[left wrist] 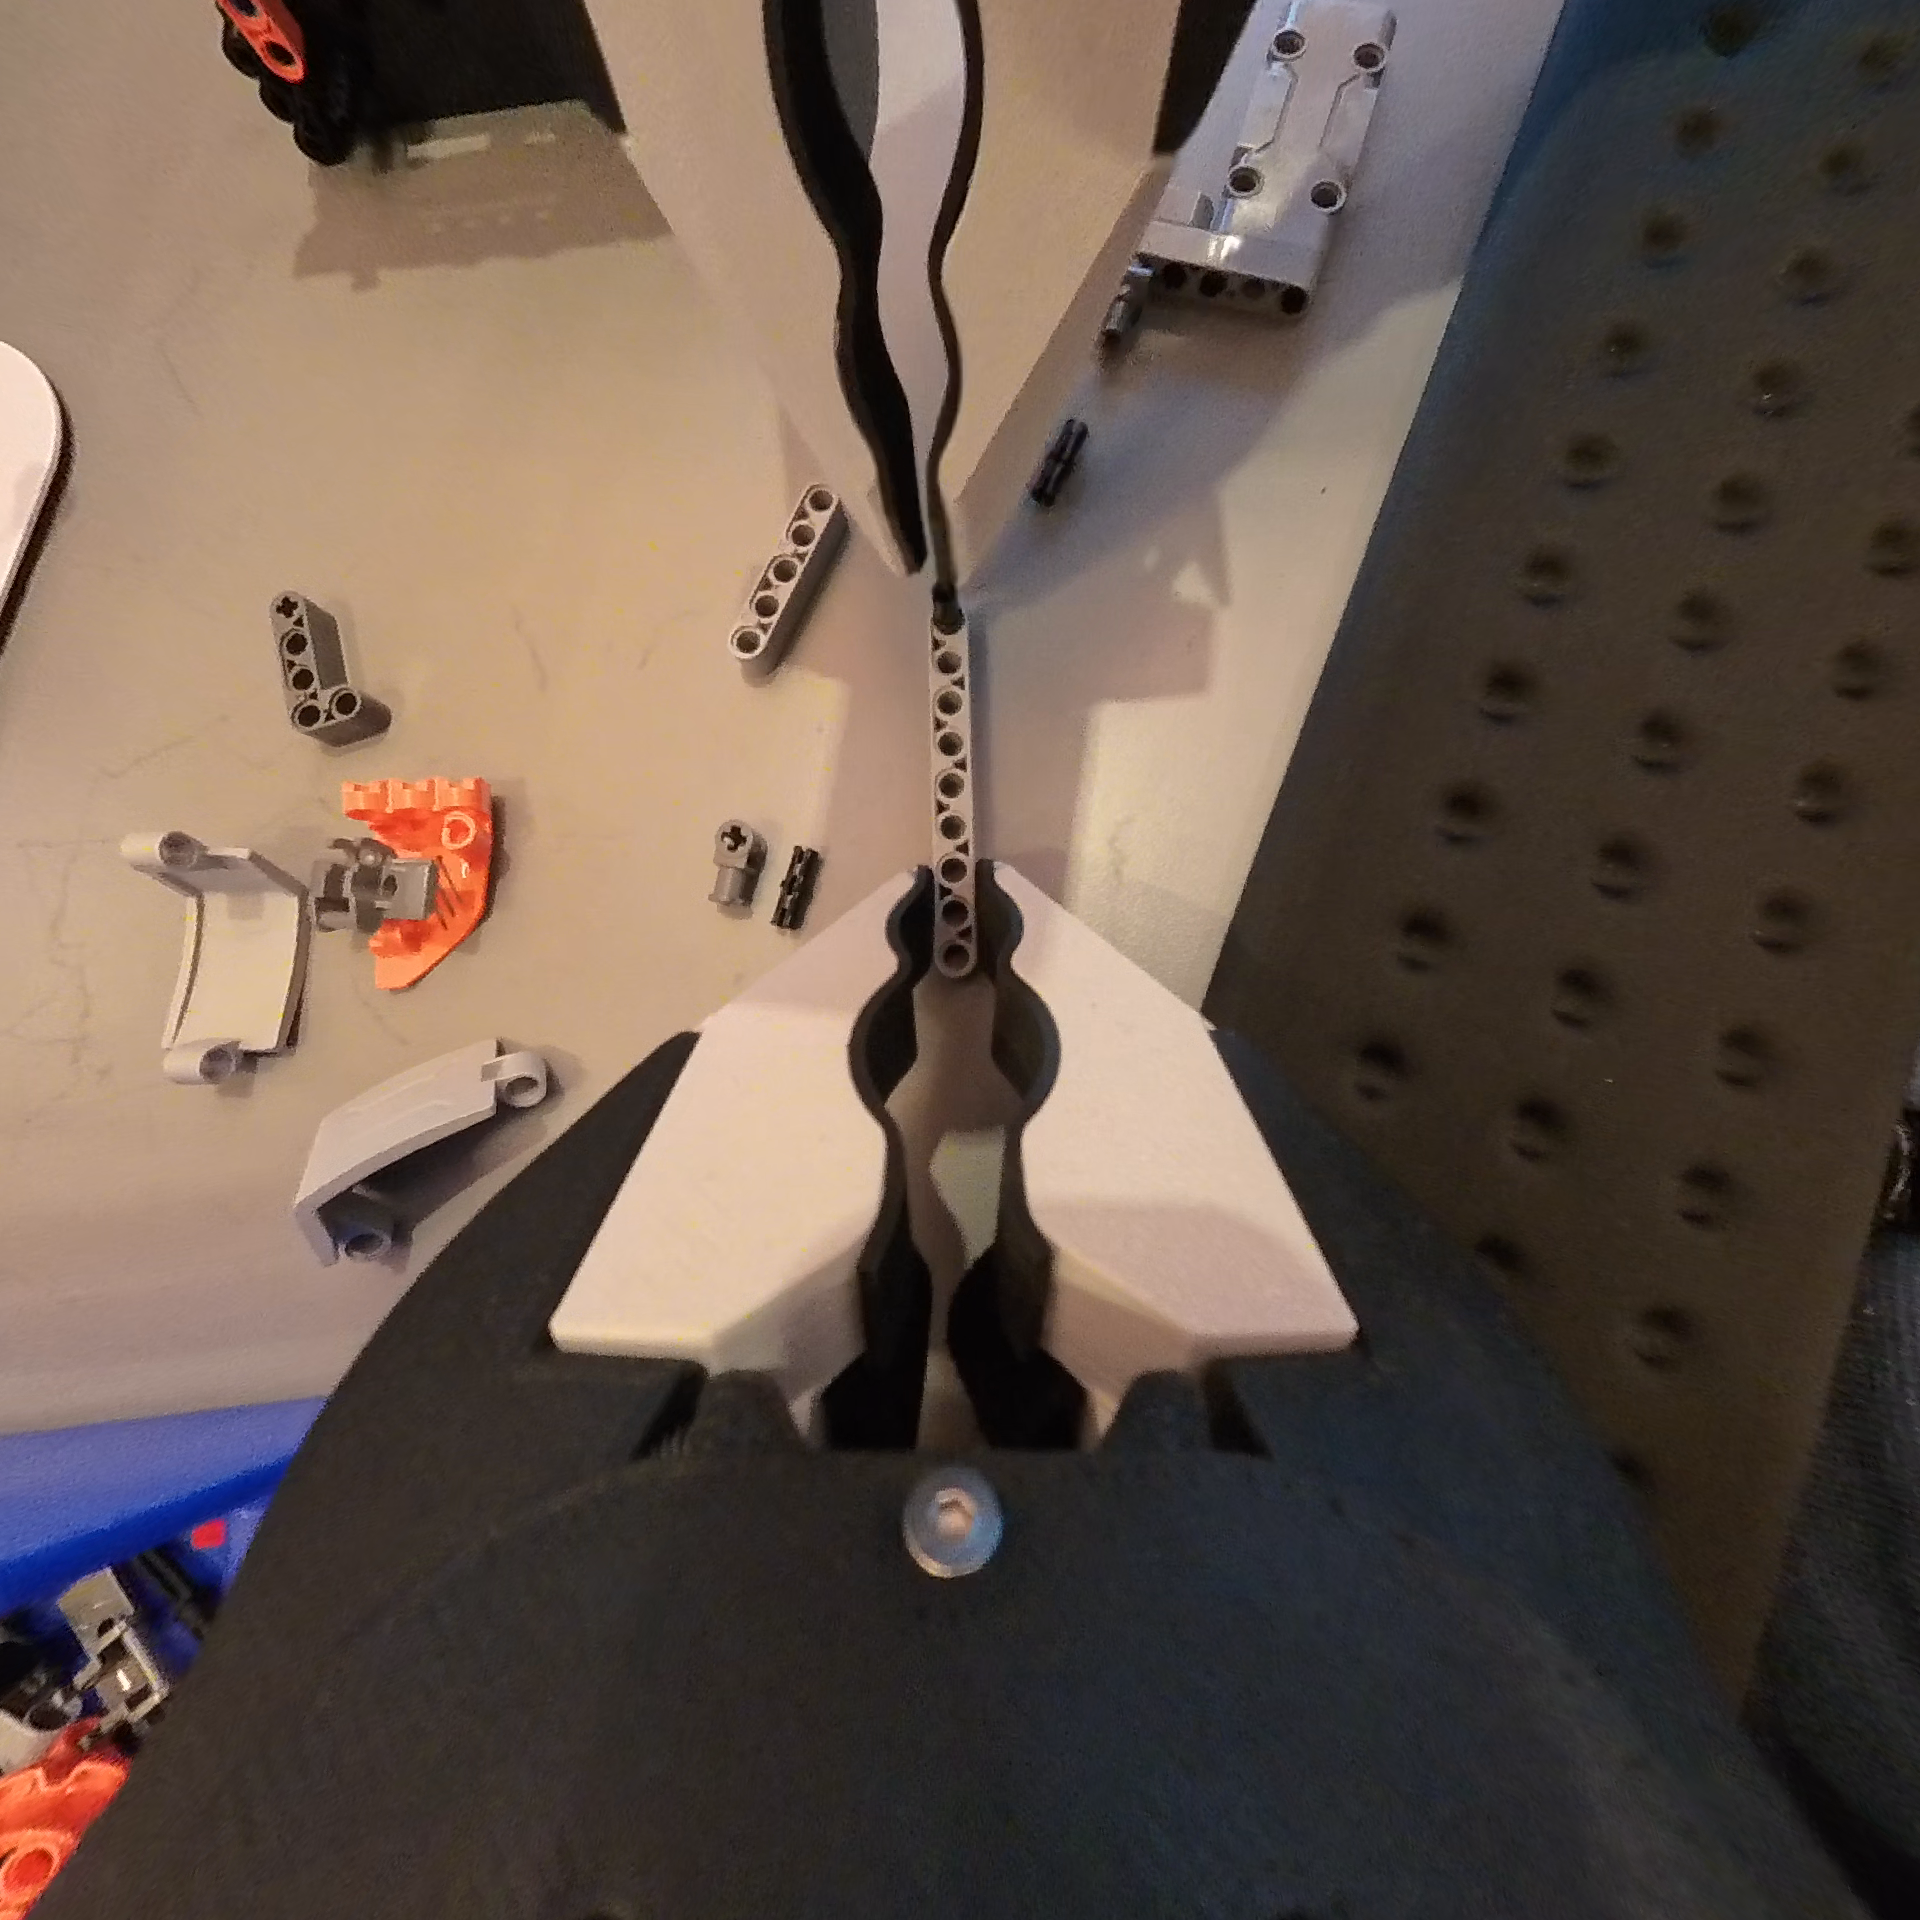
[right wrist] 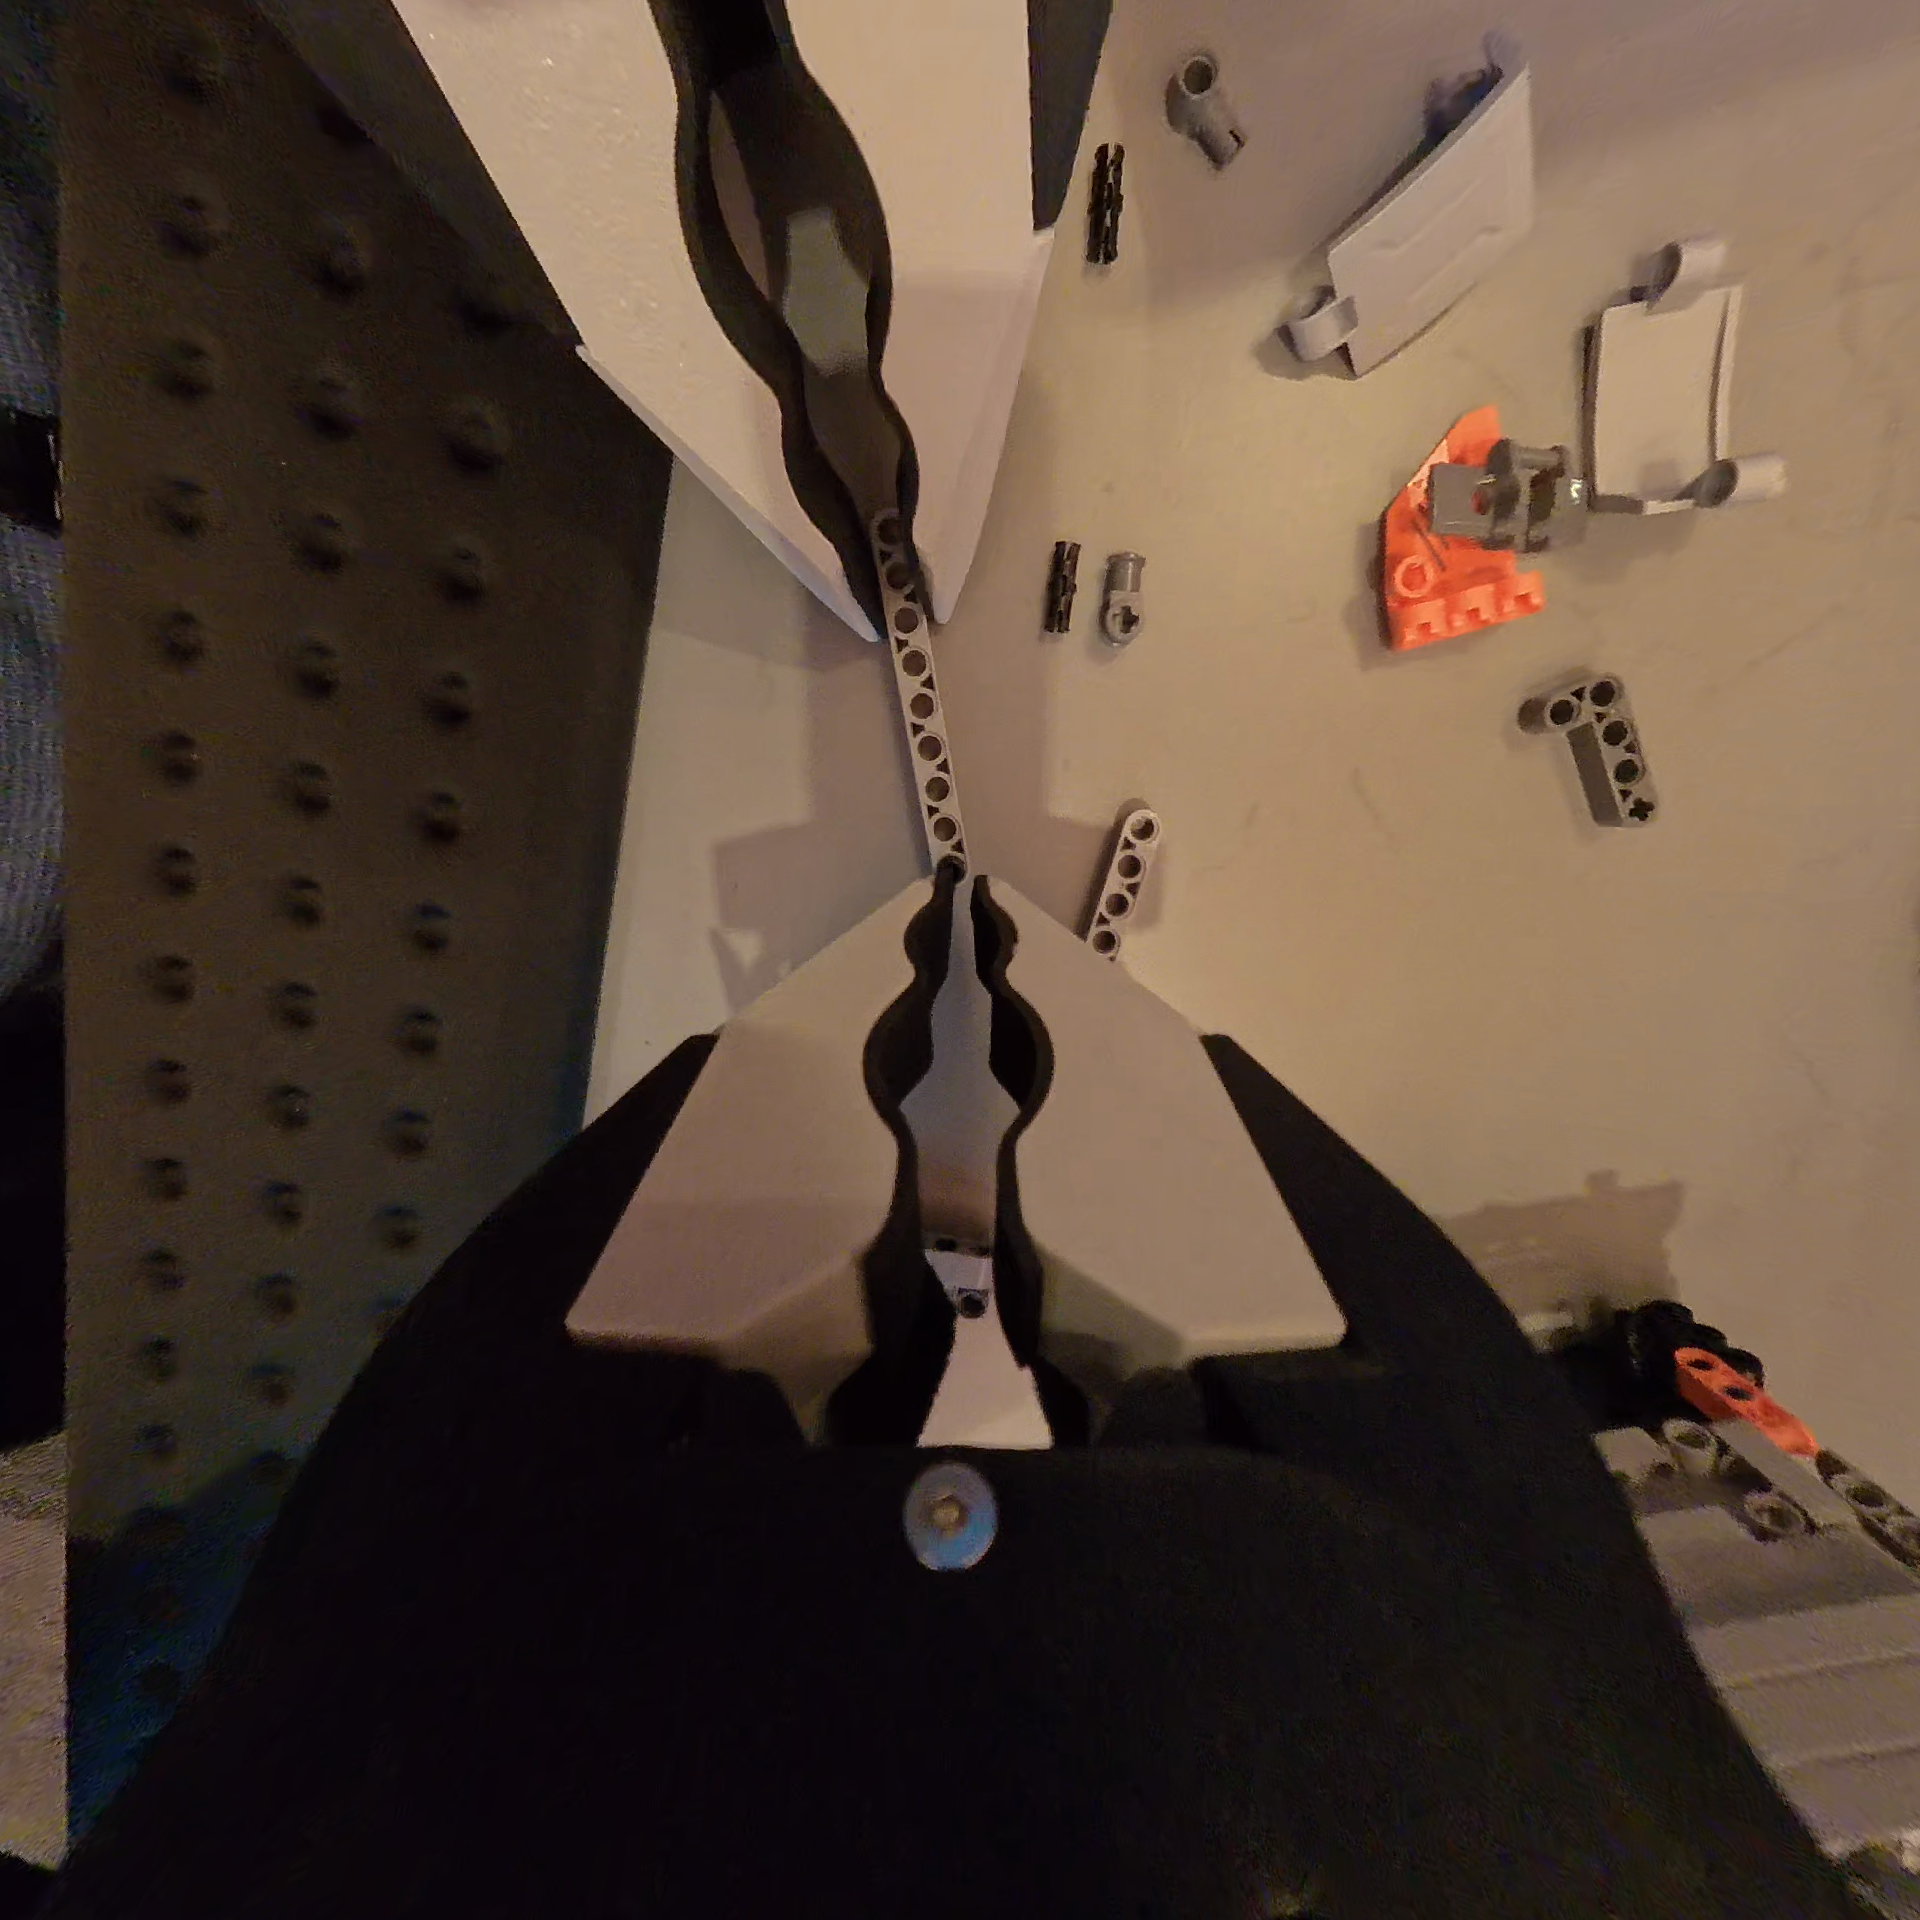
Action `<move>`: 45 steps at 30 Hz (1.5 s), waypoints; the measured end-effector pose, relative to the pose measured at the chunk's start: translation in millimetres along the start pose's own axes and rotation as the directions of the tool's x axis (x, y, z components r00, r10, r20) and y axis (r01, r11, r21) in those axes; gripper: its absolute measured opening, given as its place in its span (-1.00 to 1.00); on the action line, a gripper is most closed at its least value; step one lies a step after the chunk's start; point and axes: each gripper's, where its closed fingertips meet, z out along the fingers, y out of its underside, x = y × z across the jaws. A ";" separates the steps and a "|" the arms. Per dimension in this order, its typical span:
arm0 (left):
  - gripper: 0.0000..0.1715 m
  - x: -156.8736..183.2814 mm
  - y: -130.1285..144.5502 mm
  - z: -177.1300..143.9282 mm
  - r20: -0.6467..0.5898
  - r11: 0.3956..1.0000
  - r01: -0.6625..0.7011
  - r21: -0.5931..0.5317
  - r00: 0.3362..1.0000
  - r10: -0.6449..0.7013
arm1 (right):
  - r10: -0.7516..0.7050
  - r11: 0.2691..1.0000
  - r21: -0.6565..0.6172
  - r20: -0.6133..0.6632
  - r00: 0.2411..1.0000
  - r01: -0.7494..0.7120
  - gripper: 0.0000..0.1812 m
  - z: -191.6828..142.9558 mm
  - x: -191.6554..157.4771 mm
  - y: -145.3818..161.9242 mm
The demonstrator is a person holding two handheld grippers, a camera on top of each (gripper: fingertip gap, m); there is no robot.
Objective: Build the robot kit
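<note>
Grey and full of holes, a long beam (left wrist: 951,800) hangs above the pale desk (left wrist: 520,436), pinched at one end by the left tool (left wrist: 954,883) and at the other by the right tool (right wrist: 958,883), with a short grey beam (left wrist: 787,585) and black pins (left wrist: 796,886) lying nearby.

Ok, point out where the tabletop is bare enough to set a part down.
Bare tabletop lies beyond the short grey beam and the dark angled beam, before the black block. Crowded: around the orange piece and grey curved panels. The long beam, held by both grippers, spans the table's edge strip.
</note>
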 end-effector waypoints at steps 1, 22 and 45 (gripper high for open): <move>-0.94 0.1 0.0 0.0 0.001 1.000 -0.001 0.000 1.000 0.001 | 0.002 1.000 0.007 0.006 1.000 -0.002 -1.00 0.7 -0.8 -0.3; -0.94 -1.9 0.1 -0.2 0.012 1.000 0.008 0.001 1.000 -0.008 | 0.149 0.989 0.007 -0.056 0.987 -0.149 -0.82 -6.8 -10.2 30.6; -0.94 14.8 -51.8 -26.8 0.313 0.905 -0.403 0.138 0.884 0.346 | 0.254 0.855 0.348 0.369 0.894 -0.386 -0.99 -30.9 -35.7 -42.8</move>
